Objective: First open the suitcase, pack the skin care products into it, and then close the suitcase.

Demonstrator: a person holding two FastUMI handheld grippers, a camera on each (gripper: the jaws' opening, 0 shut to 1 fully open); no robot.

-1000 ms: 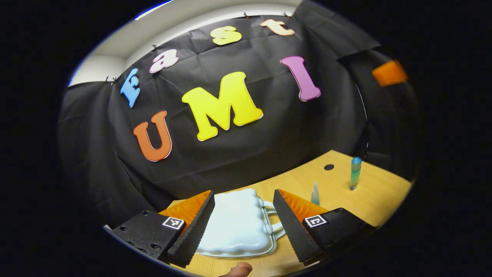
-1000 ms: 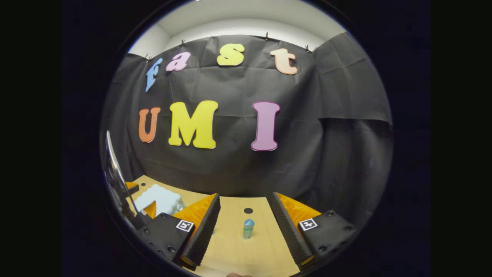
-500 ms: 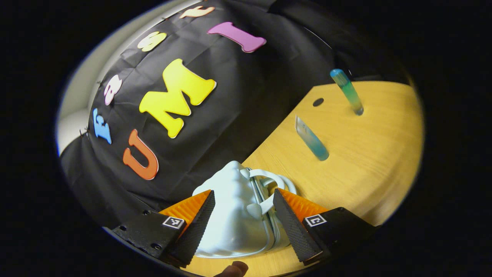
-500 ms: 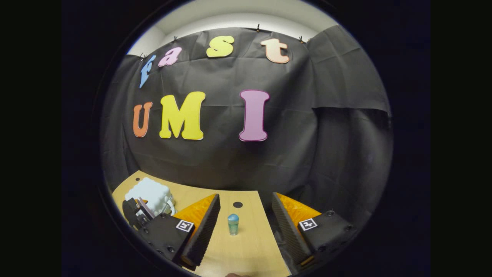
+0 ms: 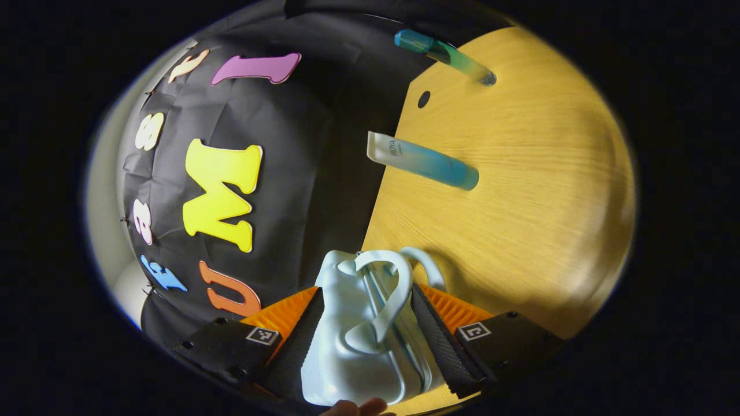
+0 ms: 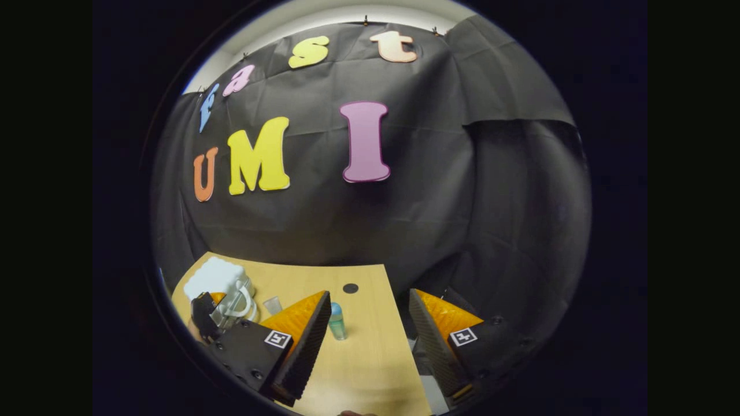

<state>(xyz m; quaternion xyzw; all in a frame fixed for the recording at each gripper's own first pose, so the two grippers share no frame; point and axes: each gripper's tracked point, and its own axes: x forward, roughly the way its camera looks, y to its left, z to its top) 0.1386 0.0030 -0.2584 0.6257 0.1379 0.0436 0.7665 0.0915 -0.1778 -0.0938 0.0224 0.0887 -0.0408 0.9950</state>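
A small pale blue suitcase [image 5: 352, 346] with looped handles sits shut on the wooden table [image 5: 520, 190]. My left gripper [image 5: 365, 289], rolled on its side, is open with the case filling the gap between its fingers; whether they touch it I cannot tell. A blue tube [image 5: 422, 162] and a bottle with a blue cap [image 5: 445, 55] stand farther off on the table. My right gripper [image 6: 369, 294] hovers open and holds nothing, with the bottle [image 6: 336, 323] just beside its left finger. Its view also has the suitcase [image 6: 217, 277], the left gripper [image 6: 205, 312] against it, and the tube [image 6: 272, 304].
The black cloth wall runs close behind the table. A round cable hole [image 6: 350, 288] lies near the table's back edge. The table's right edge [image 6: 399, 323] passes between the right gripper's fingers. A thumb tip [image 5: 358, 407] pokes in at the bottom of the left gripper view.
The left gripper has rolled further onto its side and closed in on the suitcase, which now sits deep between its fingers. The right gripper has drifted right, so the bottle shifted left in its view.
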